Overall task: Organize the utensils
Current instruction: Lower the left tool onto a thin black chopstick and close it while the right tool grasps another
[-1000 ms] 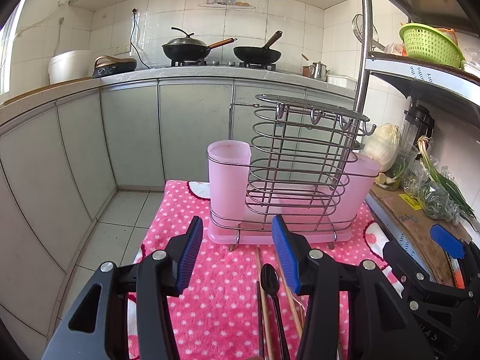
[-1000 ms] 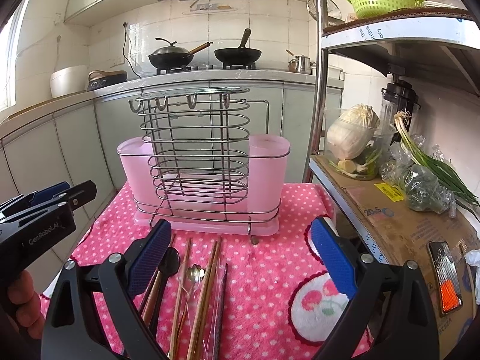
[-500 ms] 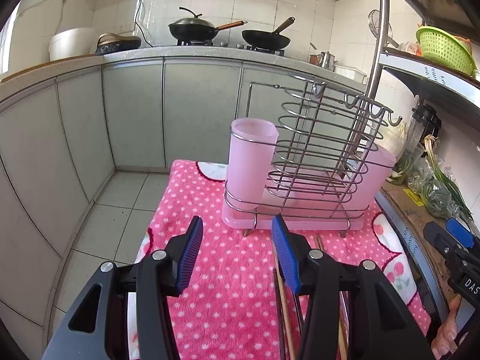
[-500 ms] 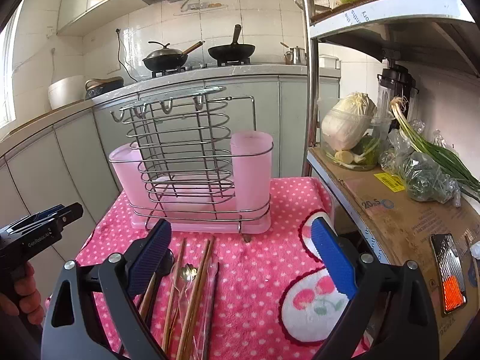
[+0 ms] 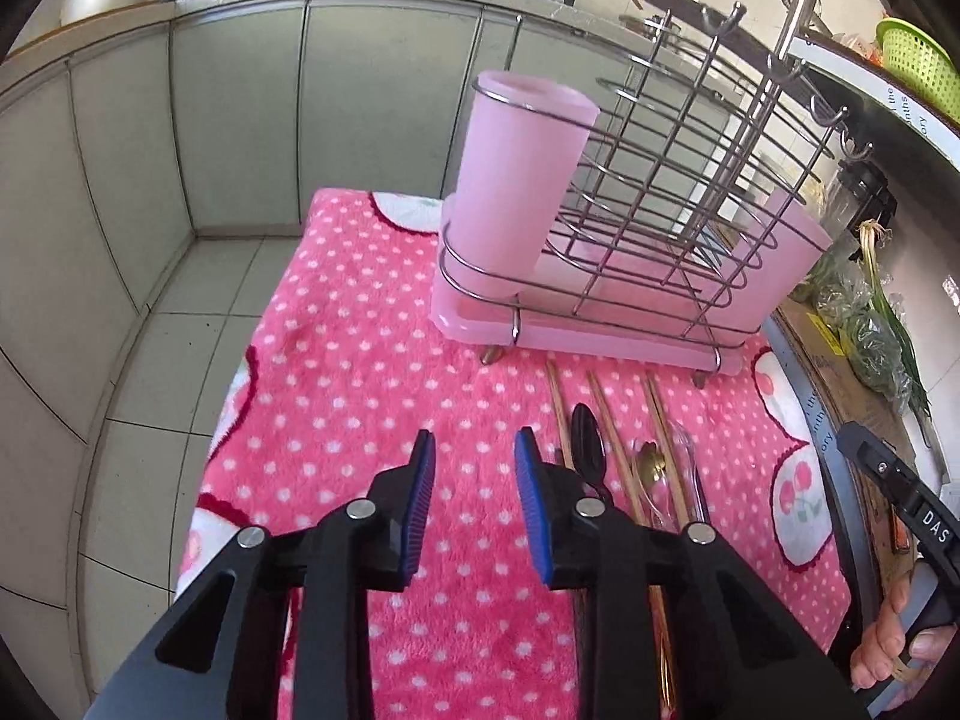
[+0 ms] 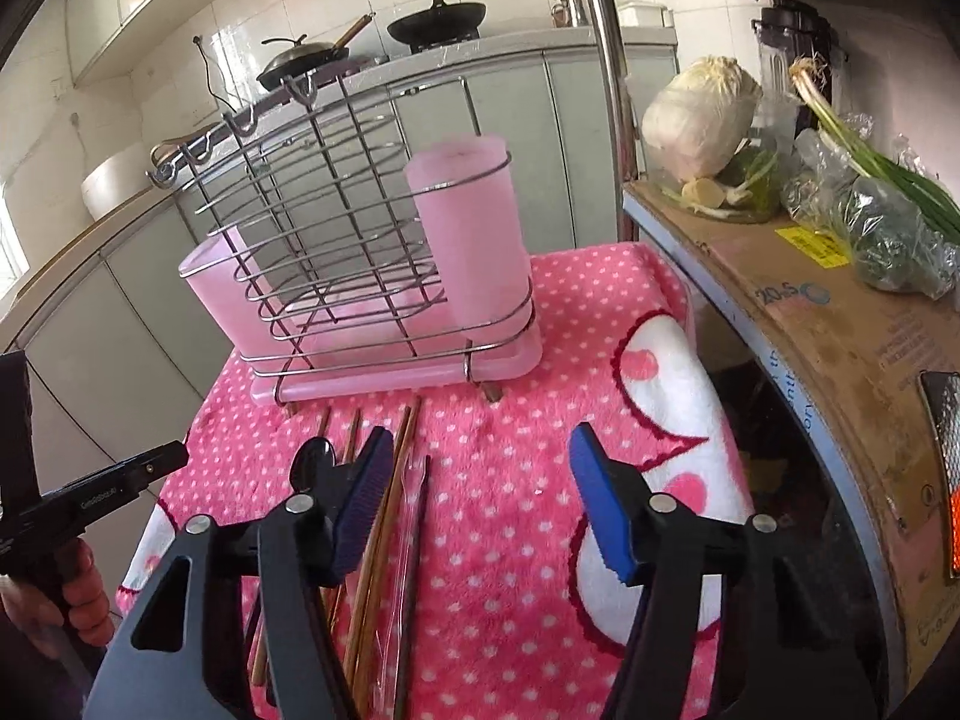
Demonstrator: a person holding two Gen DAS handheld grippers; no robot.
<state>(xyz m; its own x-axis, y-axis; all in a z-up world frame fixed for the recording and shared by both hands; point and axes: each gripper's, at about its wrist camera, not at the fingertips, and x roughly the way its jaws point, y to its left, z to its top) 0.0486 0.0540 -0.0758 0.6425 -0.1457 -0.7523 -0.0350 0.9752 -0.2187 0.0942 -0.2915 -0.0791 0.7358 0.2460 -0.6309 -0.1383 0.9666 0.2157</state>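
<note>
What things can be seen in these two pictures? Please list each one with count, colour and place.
utensil rack: one, steel wire on a pink tray, back of the towel
pink cups: two, one at each end of the rack
towel: one, pink with white dots, under everything
chopsticks: several, brown, lying in front of the rack
black spoon: one, among the chopsticks
gold spoon: one, beside it
cabbage: one, pale, right shelf
green onions: one bunch, right shelf
left gripper: open, above the towel
right gripper: open, above the utensils
</note>
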